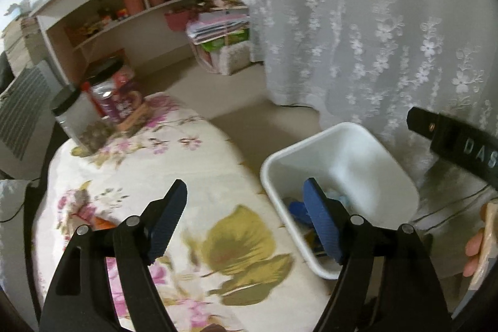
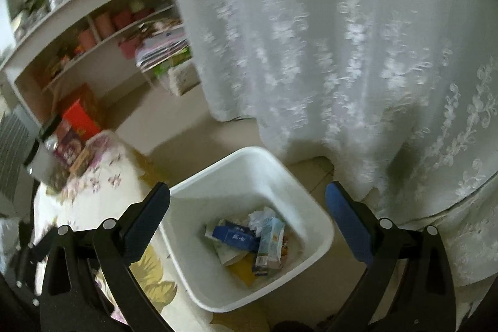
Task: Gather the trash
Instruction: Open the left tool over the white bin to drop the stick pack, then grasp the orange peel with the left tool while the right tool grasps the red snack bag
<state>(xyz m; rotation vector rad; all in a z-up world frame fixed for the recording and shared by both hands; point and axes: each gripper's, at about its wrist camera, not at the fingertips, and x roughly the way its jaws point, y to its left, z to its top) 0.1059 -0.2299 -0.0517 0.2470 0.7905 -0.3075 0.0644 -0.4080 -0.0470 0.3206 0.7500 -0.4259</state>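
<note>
A white bin (image 1: 351, 157) stands on the floor beside the table with the floral cloth (image 1: 149, 173). My left gripper (image 1: 246, 192) is open and holds nothing; it hangs over the table's edge, with its right finger over the bin's near corner. In the right wrist view my right gripper (image 2: 249, 192) is open and bare, directly above the bin (image 2: 249, 173). Inside the bin lie a blue carton (image 2: 236, 235), a pale carton (image 2: 270, 241), crumpled tissue (image 2: 260, 217) and other scraps.
Two black-lidded jars (image 1: 77, 120) and a small box sit at the table's far end. A lace curtain (image 1: 373, 36) hangs behind the bin. Stocked shelves (image 1: 140, 8) line the back wall. A hand (image 1: 473, 251) and a black bar lettered DAS (image 1: 460, 139) show at the right.
</note>
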